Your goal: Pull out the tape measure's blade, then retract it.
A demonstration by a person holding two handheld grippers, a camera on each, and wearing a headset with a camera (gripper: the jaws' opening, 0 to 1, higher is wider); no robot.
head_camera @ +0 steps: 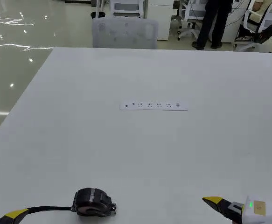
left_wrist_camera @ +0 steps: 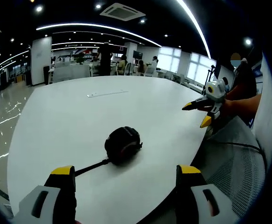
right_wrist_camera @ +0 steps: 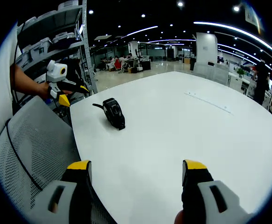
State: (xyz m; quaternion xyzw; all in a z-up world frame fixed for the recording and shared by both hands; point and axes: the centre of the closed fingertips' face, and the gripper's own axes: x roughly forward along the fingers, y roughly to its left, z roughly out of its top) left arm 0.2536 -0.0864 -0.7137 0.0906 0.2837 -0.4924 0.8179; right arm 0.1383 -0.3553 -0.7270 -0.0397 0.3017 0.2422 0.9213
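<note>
Head view: on the wide, smooth white table, the tape measure lies by the near-left edge, so one gripper should pin its rounded black case before the other draws the blade out. Left gripper and right gripper both gape wide, empty. A thin black strap trails leftward.

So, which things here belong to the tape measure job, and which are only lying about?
For the job: tape measure, left gripper, right gripper, both open.
Lying about: socket strip, chair.
</note>
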